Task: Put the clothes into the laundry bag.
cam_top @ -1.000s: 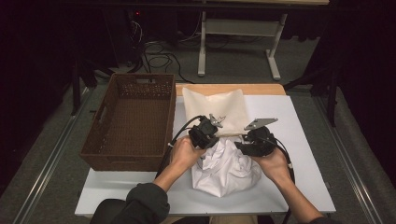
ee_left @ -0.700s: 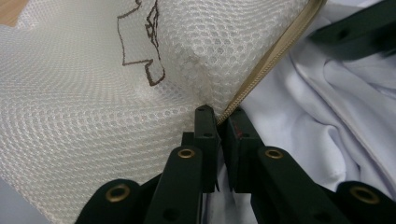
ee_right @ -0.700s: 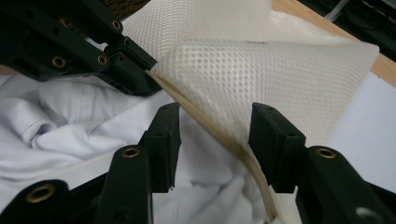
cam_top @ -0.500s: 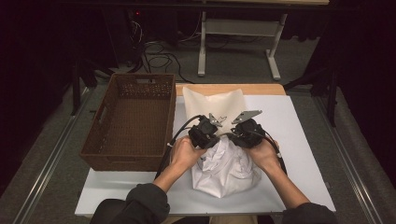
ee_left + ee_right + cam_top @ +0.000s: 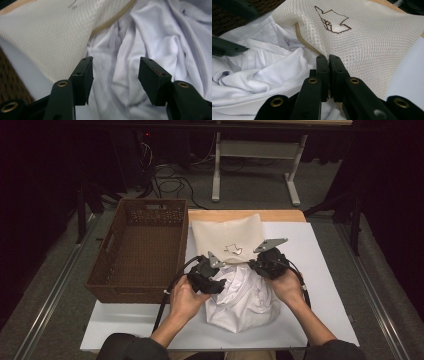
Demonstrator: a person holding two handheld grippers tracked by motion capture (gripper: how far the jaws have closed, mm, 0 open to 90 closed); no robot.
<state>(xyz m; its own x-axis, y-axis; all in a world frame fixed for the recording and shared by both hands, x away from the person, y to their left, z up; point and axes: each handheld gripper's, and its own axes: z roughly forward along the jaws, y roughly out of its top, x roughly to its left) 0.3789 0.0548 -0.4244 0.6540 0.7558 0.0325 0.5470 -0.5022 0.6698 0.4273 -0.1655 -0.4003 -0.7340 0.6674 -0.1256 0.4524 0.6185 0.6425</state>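
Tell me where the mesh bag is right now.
In the high view the mesh bag lies mid-table, just right of the wicker basket, its near edge over the white garment and pinched by the right tongs.

1. The worktop (image 5: pixel 320 285) is a white surface with a bare wooden strip (image 5: pixel 245 215) along its far edge.
2. A dark brown woven basket (image 5: pixel 142 250) stands on its left part, its left side reaching to the worktop's edge.
3. A cream mesh bag (image 5: pixel 230 237) with a dark outline emblem lies flat near the far middle, just beside the basket.
4. A crumpled white garment (image 5: pixel 245 300) lies at the near middle, its far end meeting the bag's near edge.
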